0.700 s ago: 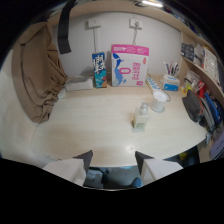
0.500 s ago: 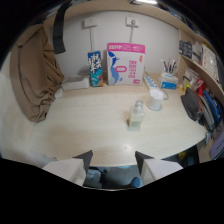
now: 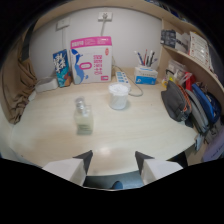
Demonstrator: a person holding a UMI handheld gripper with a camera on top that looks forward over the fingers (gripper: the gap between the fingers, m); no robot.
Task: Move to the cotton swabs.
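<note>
A round clear tub of cotton swabs [image 3: 119, 95] with white tops stands on the pale wooden desk [image 3: 150, 135], well beyond my fingers and a little to the right of their gap. A small glass bottle [image 3: 82, 117] with a clear stopper stands nearer, just left of the tub and ahead of my left finger. My gripper [image 3: 113, 159] is open, its two pale fingertips [image 3: 84, 160] over the desk's front edge with nothing between them.
At the back wall stand a pink and white box [image 3: 91, 59] and a smaller blue carton [image 3: 61, 67]. A white power strip [image 3: 121, 76] and a pen holder [image 3: 145, 74] sit behind the tub. Bags [image 3: 186, 107] crowd the right side; brown cloth [image 3: 20, 90] hangs left.
The view has swung right and moved closer. The bottle and the swab tub have shifted left toward the middle of the view and look larger.
</note>
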